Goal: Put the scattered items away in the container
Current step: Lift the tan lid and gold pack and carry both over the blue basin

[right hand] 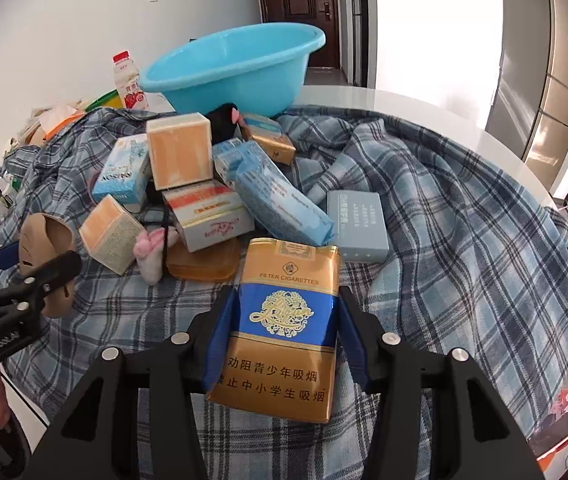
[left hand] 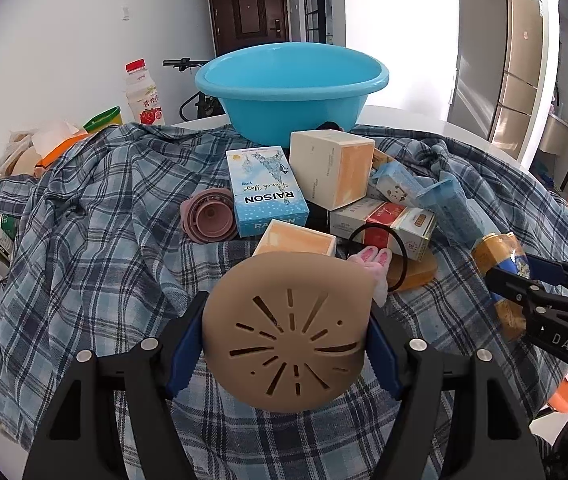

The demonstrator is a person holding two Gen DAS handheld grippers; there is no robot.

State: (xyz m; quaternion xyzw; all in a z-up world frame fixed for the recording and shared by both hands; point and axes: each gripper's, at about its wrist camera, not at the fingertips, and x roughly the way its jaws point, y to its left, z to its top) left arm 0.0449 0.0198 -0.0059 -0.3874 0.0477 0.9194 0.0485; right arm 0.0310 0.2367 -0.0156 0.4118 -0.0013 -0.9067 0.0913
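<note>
**A:** What have your tools got right now?

**B:** My left tool (left hand: 285, 340) is clamped on a tan perforated silicone lid (left hand: 287, 332), its blue pads pressing either edge. My right tool (right hand: 284, 340) is closed around a gold-and-blue cigarette pack (right hand: 284, 328), gripped across its narrow sides and, as far as I can judge, clear of the plaid cloth (right hand: 423, 208) covering the desk.

**A:** And the container?

**B:** The blue basin (left hand: 291, 92) sits at the far side, beyond the heap of boxes. It is well apart from both tools, straight ahead of the left one and ahead-left of the right one.

**A:** How will you carry them over well?

**B:** I'd lift each high enough to pass above the tall cream-and-orange box (left hand: 331, 168) and the RAISON pack (left hand: 266, 192), since a low sweep could topple the pile. I'd bring each tool over the rim before letting go, so nothing bounces off the wall. The lid is floppy and could slip, so I'd keep the squeeze steady and move it without jerks. I'd go one hand at a time to keep the arms from crossing.
</note>
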